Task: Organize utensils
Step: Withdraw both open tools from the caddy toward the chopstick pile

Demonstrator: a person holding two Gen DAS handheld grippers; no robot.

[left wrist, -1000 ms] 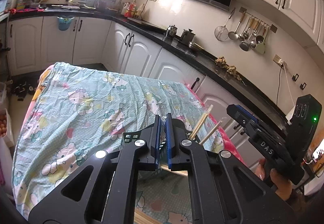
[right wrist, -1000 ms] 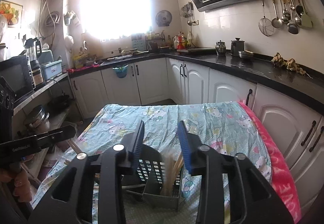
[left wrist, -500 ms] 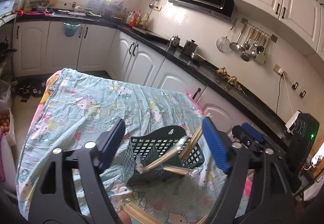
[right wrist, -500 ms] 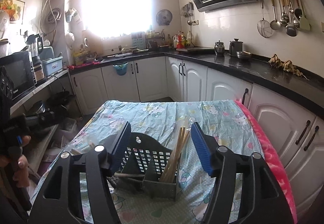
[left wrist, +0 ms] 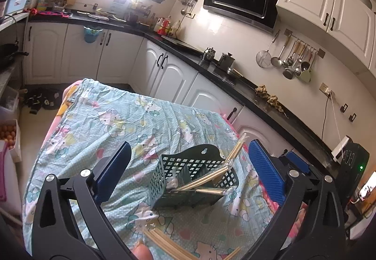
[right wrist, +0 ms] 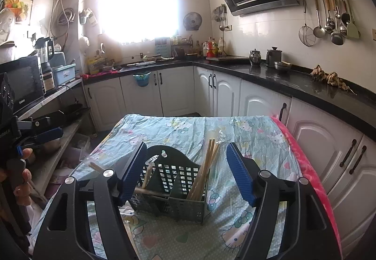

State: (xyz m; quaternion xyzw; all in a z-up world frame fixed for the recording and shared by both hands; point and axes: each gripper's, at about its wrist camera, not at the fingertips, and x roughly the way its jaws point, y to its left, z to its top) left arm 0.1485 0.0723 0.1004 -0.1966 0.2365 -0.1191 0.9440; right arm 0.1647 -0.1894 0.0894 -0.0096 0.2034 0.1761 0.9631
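Note:
A dark green slotted utensil basket point(left wrist: 192, 177) point(right wrist: 174, 184) stands on the table with the cartoon-print cloth point(left wrist: 117, 123). Wrapped wooden chopsticks point(right wrist: 206, 166) stand in its right compartment; others point(left wrist: 202, 183) lie slanted across it. More wrapped chopsticks point(left wrist: 164, 243) lie on the cloth near the front edge. My left gripper point(left wrist: 188, 166) is open and empty, hovering just before the basket. My right gripper point(right wrist: 185, 170) is open and empty, its fingers to either side of the basket from above.
White cabinets and a black counter point(right wrist: 293, 81) run along the far and right sides. Shelves with a microwave point(right wrist: 21, 81) stand on the left. The pink table edge point(right wrist: 305, 154) is on the right. The other hand-held gripper point(right wrist: 35, 133) shows at left.
My left gripper went from shut to wide open and pulled back, leaving chopsticks in the basket. My right gripper opened wider and rose slightly.

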